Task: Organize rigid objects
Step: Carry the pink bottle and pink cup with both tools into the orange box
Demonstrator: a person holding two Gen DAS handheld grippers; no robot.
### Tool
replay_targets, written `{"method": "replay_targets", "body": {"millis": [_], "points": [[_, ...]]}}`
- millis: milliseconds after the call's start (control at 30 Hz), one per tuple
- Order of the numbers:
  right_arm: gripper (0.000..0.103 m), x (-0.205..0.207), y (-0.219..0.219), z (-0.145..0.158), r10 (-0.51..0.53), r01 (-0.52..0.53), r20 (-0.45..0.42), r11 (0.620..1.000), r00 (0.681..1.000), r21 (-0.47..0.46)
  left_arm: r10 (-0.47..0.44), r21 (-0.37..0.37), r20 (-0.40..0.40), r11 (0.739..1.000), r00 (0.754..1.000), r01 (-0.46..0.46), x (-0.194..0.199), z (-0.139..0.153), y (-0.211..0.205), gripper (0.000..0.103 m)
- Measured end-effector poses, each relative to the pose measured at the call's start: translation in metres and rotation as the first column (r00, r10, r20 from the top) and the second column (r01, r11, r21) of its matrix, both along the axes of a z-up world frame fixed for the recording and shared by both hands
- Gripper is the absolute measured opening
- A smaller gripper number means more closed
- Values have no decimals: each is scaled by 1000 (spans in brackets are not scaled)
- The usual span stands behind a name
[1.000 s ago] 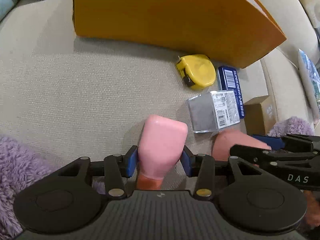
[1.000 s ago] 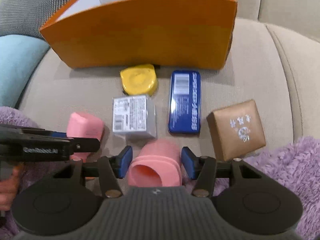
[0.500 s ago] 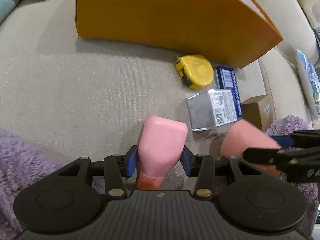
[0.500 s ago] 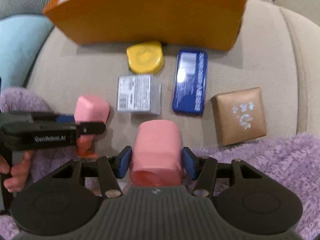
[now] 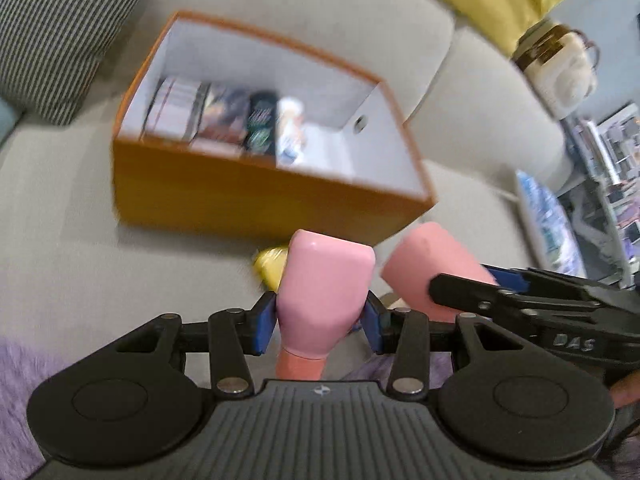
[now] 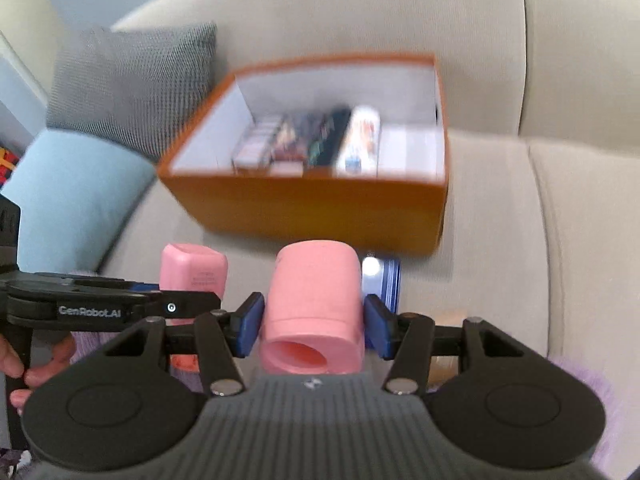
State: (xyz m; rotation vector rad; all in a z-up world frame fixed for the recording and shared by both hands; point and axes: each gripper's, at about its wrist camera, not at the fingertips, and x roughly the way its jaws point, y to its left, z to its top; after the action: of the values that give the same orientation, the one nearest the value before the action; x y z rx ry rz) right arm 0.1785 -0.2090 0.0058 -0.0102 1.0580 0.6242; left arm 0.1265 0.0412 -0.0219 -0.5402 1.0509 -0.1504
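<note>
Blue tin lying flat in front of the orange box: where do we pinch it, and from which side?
Judging by what shows: pinch the blue tin across its narrow width, on the two long edges, coming straight down. It lies flat on the sofa cushion, long axis toward the orange box, so the side faces are low. The pink cup in the right gripper hides most of it.
</note>
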Motion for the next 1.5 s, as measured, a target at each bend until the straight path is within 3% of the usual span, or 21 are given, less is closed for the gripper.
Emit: {"method": "replay_targets", "body": {"millis": [200,433,767,1300,1500], "points": [[56,32,12,22,-12,11,95,1000,995,8,-22,11,58,1000,998,22,44,30,2,50],[56,75,28,28,-10,17,155,999,988,-45,-3,-11,33,1000,999,4,100,21,9,50],[56,131,50,-17,20,5,146,986,989,-168,-32,-58,-74,998,997,27,152,-23,26,50],[56,197,92,-85,36,1,140,966,989,-260,-21,-59,-128,998,992,13,220,-67,39,49],[56,201,116,-102,75,0,196,934,978,-357,-16,-49,-145,999,989,9,228,-80,44,49]]}}
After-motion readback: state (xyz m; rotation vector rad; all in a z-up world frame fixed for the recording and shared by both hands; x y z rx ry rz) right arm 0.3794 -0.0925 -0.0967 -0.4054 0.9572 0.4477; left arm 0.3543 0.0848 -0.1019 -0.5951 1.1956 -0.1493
